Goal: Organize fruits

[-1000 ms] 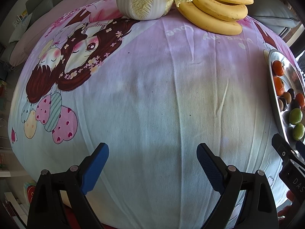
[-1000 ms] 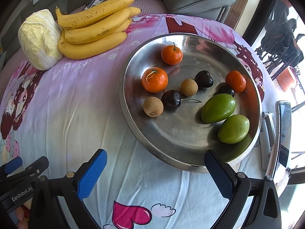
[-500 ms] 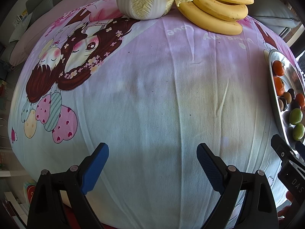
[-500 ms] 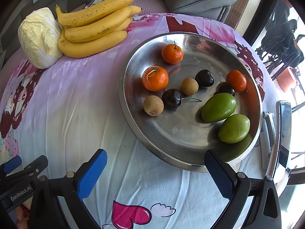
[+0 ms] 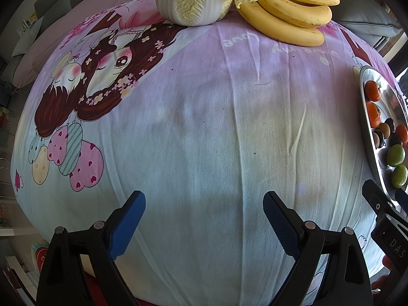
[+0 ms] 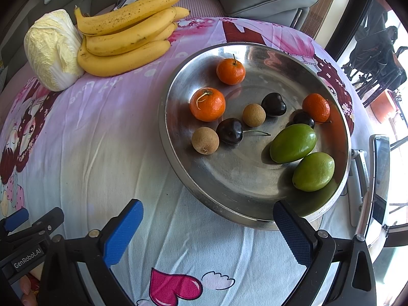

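Both grippers are hanging wide open, gripping nothing. The right gripper (image 6: 207,225) is facing the tray (image 6: 176,150); the fruits are lying upper right of it. The left gripper (image 5: 204,215) is facing bare cloth (image 5: 204,127).

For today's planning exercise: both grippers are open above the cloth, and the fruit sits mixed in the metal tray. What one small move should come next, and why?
Probably ease the right gripper forward over the metal tray toward the nearer green fruit. It is open, holds nothing, and already faces the tray, while the left gripper faces bare cloth.
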`<state>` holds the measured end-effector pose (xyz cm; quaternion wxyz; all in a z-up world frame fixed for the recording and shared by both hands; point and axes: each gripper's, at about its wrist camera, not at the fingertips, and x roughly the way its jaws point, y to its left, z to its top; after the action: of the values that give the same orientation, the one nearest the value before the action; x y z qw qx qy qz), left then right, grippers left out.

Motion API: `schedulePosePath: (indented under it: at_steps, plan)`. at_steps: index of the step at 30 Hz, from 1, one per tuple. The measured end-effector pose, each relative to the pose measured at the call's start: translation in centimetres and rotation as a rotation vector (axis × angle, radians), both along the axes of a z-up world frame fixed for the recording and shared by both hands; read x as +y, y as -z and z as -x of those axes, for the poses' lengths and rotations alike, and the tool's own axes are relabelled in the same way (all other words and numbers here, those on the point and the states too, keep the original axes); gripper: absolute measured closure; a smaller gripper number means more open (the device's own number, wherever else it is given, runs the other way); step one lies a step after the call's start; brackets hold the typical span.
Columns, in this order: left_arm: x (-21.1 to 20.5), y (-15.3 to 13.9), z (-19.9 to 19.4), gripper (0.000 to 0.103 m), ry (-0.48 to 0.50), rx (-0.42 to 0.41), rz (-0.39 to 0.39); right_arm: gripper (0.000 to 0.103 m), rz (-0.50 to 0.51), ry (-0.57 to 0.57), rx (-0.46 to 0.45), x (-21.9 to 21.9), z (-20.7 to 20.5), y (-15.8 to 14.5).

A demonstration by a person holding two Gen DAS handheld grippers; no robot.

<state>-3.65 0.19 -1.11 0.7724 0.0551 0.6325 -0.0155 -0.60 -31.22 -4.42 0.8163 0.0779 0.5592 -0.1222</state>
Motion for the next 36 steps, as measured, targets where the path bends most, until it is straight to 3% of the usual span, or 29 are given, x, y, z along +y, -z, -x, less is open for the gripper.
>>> schedulePosePath:
  at_steps: [36]
  plan:
    - [0.06,-0.81,-0.21,0.009,0.013,-0.029,-0.001,0.000,0.001,0.001,0.005,0.02,0.00,0.15]
